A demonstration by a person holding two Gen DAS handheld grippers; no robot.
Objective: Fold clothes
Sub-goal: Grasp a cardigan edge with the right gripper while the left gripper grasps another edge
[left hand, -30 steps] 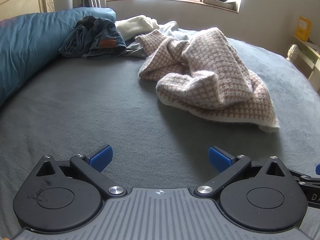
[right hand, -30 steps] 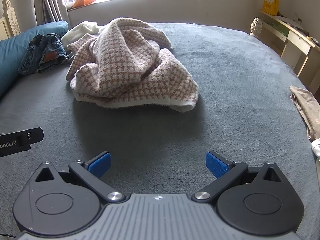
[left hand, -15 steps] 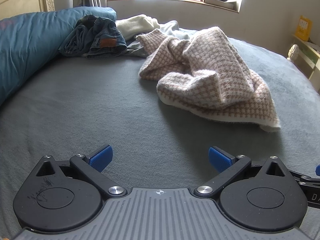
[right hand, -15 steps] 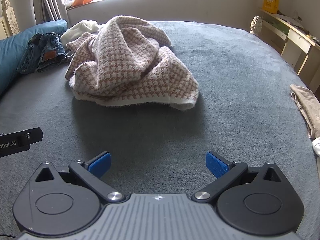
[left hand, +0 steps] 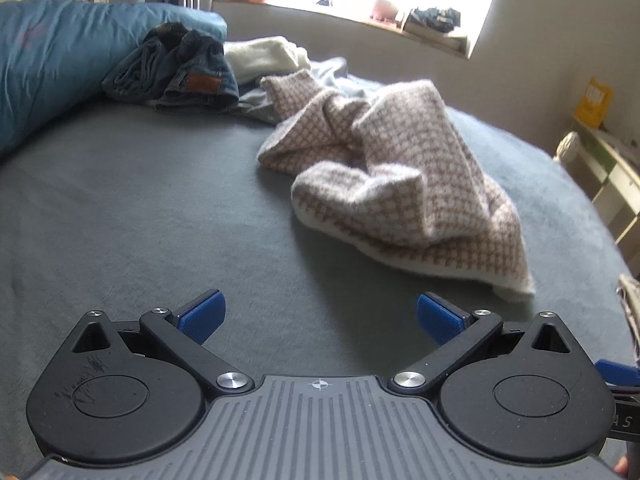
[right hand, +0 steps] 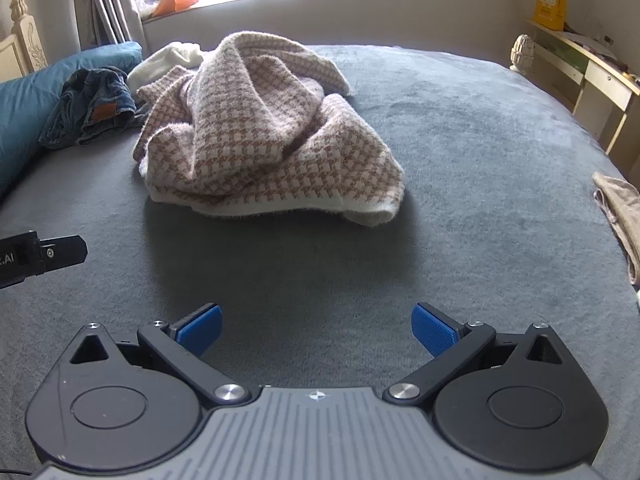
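The sweater (right hand: 256, 132) lies crumpled in the middle of the bed (right hand: 480, 152), not folded. It looks thick, soft and light, so it will sag; I would hold it at the white hem. The left gripper (left hand: 318, 316) and the right gripper (right hand: 316, 328) both stand wide apart and hold nothing. Compared with one second ago, both are nearer to the sweater.

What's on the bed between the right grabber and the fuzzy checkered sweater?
Nothing: only bare grey bedcover lies between the open right gripper and the sweater, as the right wrist view shows.
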